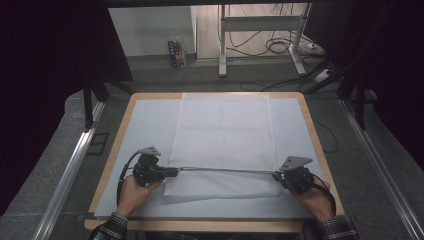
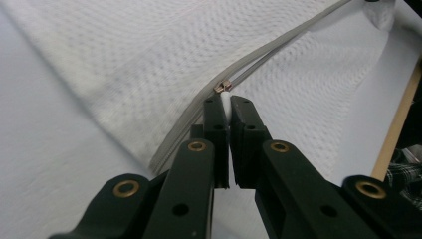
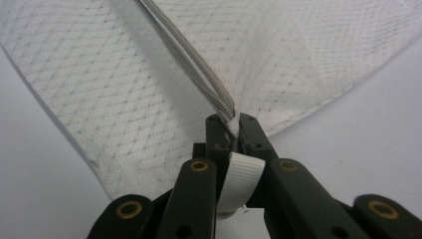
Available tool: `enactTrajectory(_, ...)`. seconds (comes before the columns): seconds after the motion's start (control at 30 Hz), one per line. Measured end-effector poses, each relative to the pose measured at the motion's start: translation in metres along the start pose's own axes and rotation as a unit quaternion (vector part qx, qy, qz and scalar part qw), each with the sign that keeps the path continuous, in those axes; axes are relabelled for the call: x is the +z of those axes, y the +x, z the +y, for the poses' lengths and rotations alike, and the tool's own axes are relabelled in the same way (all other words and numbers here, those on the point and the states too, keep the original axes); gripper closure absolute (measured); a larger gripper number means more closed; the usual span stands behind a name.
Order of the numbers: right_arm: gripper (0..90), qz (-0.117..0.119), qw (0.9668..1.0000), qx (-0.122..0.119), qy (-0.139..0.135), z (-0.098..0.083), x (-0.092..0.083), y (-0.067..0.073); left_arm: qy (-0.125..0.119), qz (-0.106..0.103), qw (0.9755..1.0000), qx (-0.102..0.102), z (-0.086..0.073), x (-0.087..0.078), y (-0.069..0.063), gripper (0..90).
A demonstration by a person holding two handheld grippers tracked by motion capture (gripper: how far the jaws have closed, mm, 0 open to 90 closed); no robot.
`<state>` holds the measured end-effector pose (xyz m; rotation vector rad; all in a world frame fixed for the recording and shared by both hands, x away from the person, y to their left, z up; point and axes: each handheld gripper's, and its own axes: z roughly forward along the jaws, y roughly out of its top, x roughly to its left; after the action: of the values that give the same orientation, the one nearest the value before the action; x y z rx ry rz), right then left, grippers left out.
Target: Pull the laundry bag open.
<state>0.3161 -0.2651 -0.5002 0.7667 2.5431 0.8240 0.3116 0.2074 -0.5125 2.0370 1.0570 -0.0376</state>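
My table (image 1: pixel 120 130), wood-edged, pale grey mat (image 1: pixel 145 125) covering its top; on the mat, a white mesh zip bag (image 1: pixel 222 135), lying flat, centred, far edge at the table's far rim, near edge lifted

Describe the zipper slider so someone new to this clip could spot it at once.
On the white mat lies a white mesh cover; a grey zipper runs along its near edge. The slider sits at the zipper's left end, just past the left tongs: a small metal piece, the lone shiny part on the fabric.
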Motion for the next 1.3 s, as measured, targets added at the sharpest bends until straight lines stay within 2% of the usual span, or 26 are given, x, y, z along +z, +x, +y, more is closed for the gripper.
enactTrajectory(0.17,84.6,0.002,1.0,0.001,0.0,0.0,0.0,-0.001,-0.006,-0.002,1.0,-0.007,-0.004,-0.004,0.003,87.2)
enactTrajectory(0.27,84.6,-0.001,1.0,0.001,0.002,0.0,0.0,0.0,-0.001,0.008,1.0,-0.004,-0.005,-0.005,0.003,87.2)
enactTrajectory(0.43,84.7,0.001,1.0,0.002,0.002,0.0,-0.001,0.0,-0.001,0.008,0.9999,-0.007,-0.007,-0.007,0.004,87.3)
enactTrajectory(0.5,84.7,-0.001,1.0,0.001,0.002,0.0,-0.001,0.001,0.001,0.018,0.9998,-0.007,-0.008,-0.008,0.004,87.3)
enactTrajectory(0.83,84.8,-0.006,1.0,0.007,0.001,-0.002,-0.003,-0.001,-0.009,0.037,0.9989,-0.028,-0.018,-0.022,0.013,87.3)
enactTrajectory(0.97,84.8,-0.004,1.0,0.007,0.001,-0.002,-0.003,-0.001,-0.01,0.035,0.9989,-0.03,-0.02,-0.024,0.014,87.3)
enactTrajectory(1.0,84.8,-0.005,1.0,0.007,0.001,-0.002,-0.002,-0.001,-0.005,0.05,0.9983,-0.029,-0.021,-0.024,0.014,87.3)
enactTrajectory(1.03,84.9,-0.007,0.9999,0.006,0.004,-0.002,-0.003,-0.001,-0.003,0.055,0.998,-0.029,-0.021,-0.025,0.015,87.3)
enactTrajectory(1.1,84.8,-0.001,1.0,0.01,0.0,-0.002,-0.003,-0.001,-0.007,0.05,0.9981,-0.036,-0.022,-0.026,0.017,87.3)
enactTrajectory(1.17,84.8,0.0,1.0,0.007,0.002,-0.001,-0.002,0.0,0.008,0.069,0.9972,-0.027,-0.022,-0.023,0.014,87.3)
enactTrajectory(1.23,84.8,-0.002,1.0,0.004,0.005,-0.001,-0.002,0.001,0.01,0.07,0.9971,-0.027,-0.022,-0.022,0.014,87.3)
enactTrajectory(1.3,84.6,0.005,0.9999,0.009,0.003,-0.002,-0.002,0.001,0.007,0.059,0.9975,-0.036,-0.022,-0.024,0.017,87.2)
